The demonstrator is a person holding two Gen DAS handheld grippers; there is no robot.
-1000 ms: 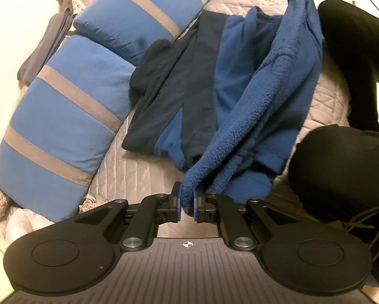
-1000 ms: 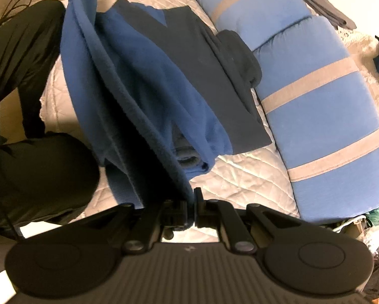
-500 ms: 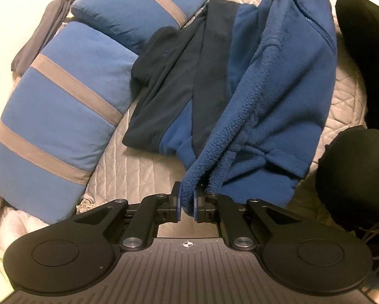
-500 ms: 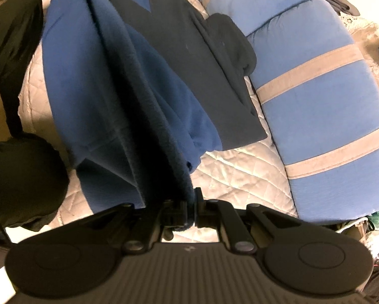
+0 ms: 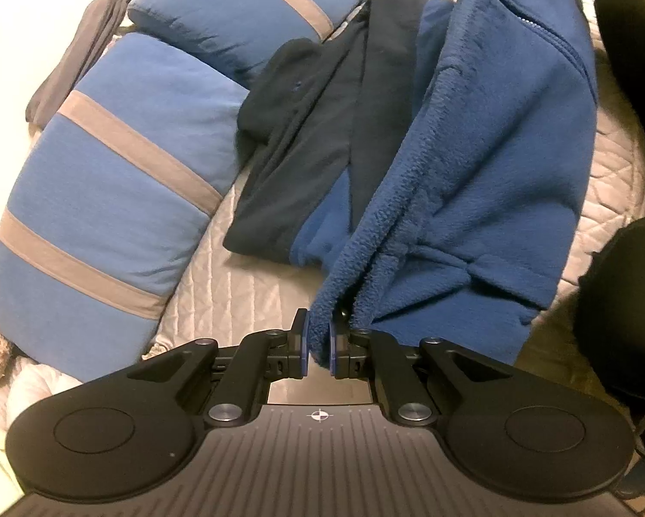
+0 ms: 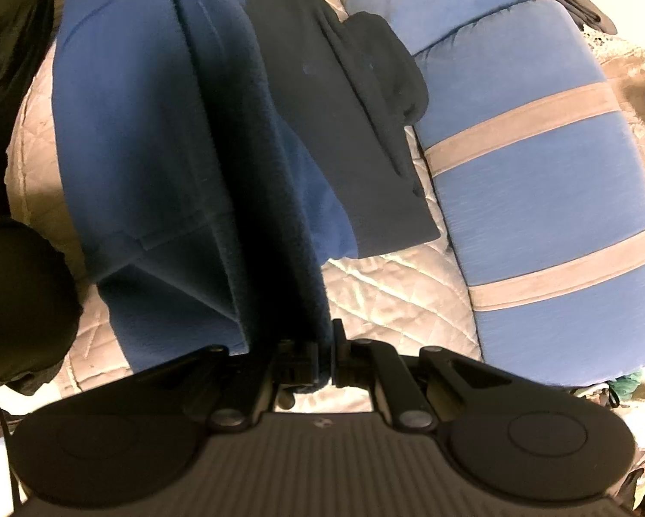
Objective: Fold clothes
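Observation:
A blue fleece jacket [image 5: 494,163] with a zip lies partly spread on the quilted bedcover [image 5: 245,297], one edge lifted. My left gripper [image 5: 318,344] is shut on a fuzzy edge of that fleece. In the right wrist view the same blue fleece jacket [image 6: 141,129] hangs in a dark fold down to my right gripper [image 6: 324,353], which is shut on its edge. Under the fleece's far side lies a folded dark navy garment [image 5: 318,142], also seen in the right wrist view as the navy garment [image 6: 344,129].
Two blue pillows with grey stripes [image 5: 107,198] [image 6: 546,198] lie along the bed beside the clothes. A person's black-clad legs [image 5: 628,293] [image 6: 17,293] kneel at the bed's edge. A grey cloth [image 5: 77,64] lies beyond the pillows.
Both grippers have sunk and moved toward the pillows with the fleece. The fleece has come down and now lies wider over the bedcover and the navy garment.

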